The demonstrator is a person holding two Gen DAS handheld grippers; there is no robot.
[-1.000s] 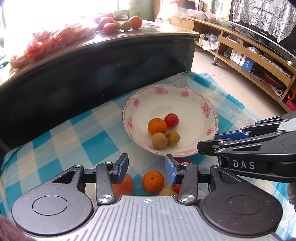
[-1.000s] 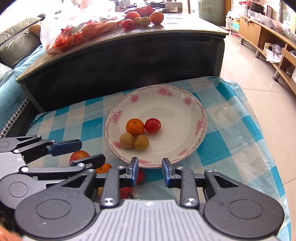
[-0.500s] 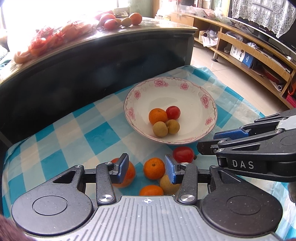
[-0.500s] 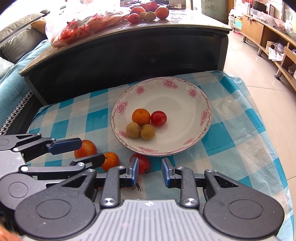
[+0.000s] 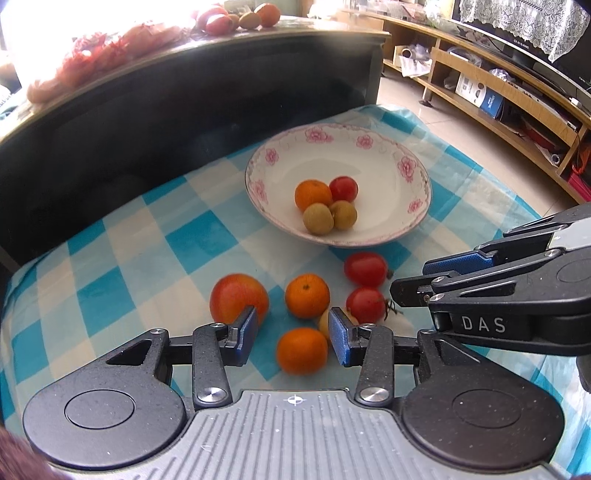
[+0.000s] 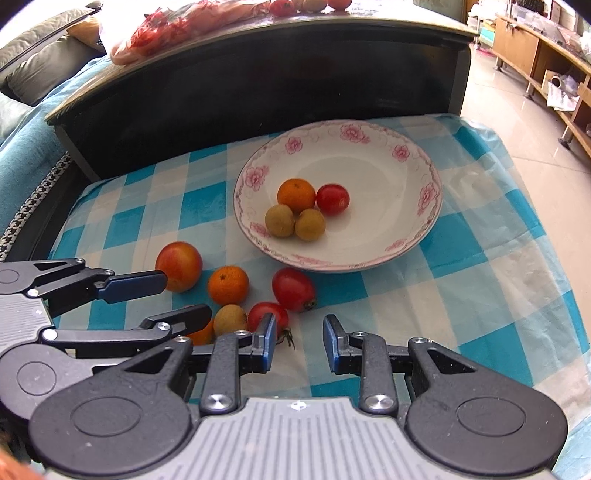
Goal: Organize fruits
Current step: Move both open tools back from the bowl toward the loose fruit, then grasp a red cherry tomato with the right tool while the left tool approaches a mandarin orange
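Both grippers hang with jaws spread, holding nothing. The left gripper [image 5: 291, 339] frames the nearest tangerine [image 5: 301, 350] on the checked cloth [image 5: 110, 295], short of the floral plate [image 5: 413, 206]. I'd lower squarely and close gently, since round fruit rolls.

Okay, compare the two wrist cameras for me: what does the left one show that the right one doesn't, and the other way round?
Only the left wrist view shows the near orange whole, between the left gripper fingers, and a TV stand with a lace cloth. Only the right wrist view shows the sofa cushion and bare cloth between the right gripper fingers. Both show the flowered plate holding four fruits, the loose fruit on the checked cloth, and the dark table behind.
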